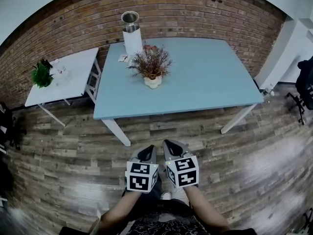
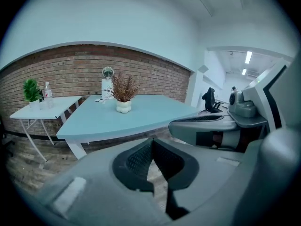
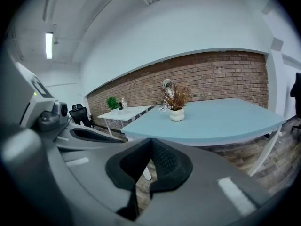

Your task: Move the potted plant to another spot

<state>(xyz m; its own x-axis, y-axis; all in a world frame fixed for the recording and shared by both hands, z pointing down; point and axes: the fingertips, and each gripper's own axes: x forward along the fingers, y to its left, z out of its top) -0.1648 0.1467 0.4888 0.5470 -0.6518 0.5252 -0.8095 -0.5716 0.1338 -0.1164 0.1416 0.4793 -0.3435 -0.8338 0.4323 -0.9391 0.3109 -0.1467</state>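
The potted plant [image 1: 151,67], dry brown twigs in a small white pot, stands on the light blue table [image 1: 205,87], left of its middle and toward the back. It also shows in the left gripper view as the plant [image 2: 123,92] and in the right gripper view as the plant [image 3: 177,103], far ahead of both sets of jaws. My left gripper [image 1: 148,152] and right gripper [image 1: 170,146] hover side by side over the wooden floor, well short of the table's front edge. Both are shut with nothing in them: left gripper [image 2: 151,141], right gripper [image 3: 151,142].
A white side table [image 1: 78,77] left of the blue one carries a green plant [image 1: 41,75] and a bottle. A tall white and metal cylinder [image 1: 131,32] stands at the blue table's back edge, behind the plant. A brick wall runs behind. A dark office chair [image 1: 305,84] is at far right.
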